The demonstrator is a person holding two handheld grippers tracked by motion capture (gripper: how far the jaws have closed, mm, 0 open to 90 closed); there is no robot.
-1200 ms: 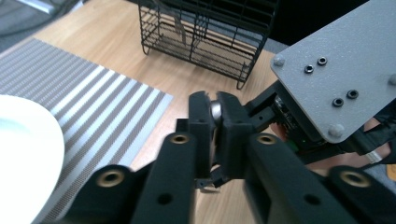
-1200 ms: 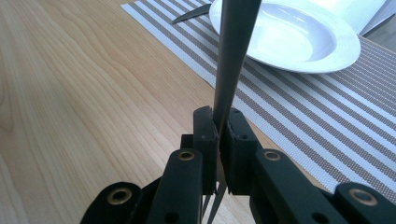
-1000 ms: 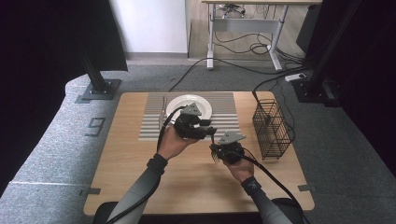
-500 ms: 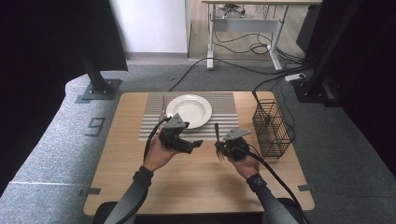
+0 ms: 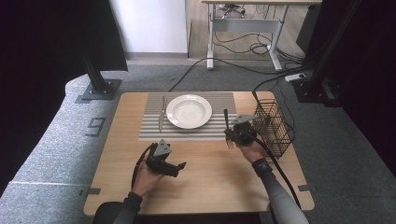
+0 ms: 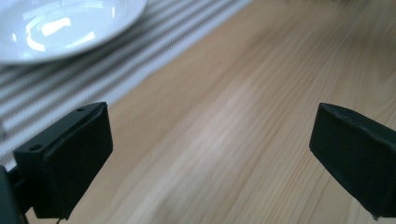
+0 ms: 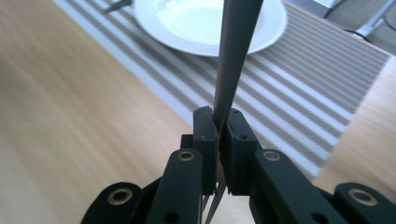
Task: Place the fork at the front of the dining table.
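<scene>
"Grey utensil (image 7: 233, 56): where is it sitting, and what is holding it?"

"The right gripper (image 7: 218, 122) is clamping it low on the shaft, jaws pressed tight. It is standing nearly upright over the right edge of the striped placemat (image 5: 154, 133), handle pointing up. Its kind cannot be told, since the working end is hanging below the jaws."

"And the left gripper (image 5: 179, 166)?"

"It is hovering empty over the near left part of the tabletop (image 5: 210, 182). Its jaws have just been opening and are now standing wide, with nothing between them."

"Which relation is governing the next move?"

"Judging by the layout, the utensil is heading for the bare strip of mat between the white plate (image 5: 189, 111) and the mat's right edge. That strip is lying just left of and beyond the right gripper, and the right hand is by far the nearer. The fork (image 5: 161, 114) on the mat's left side is lying with its long axis running far to near, so the upright utensil is likely needing to tip down to match."

"Clearance?"

"The strip is narrow, so the plate rim is limiting drift to the left. The wire basket (image 5: 271, 126) is standing just beside the hand, at the tabletop's right edge."
</scene>
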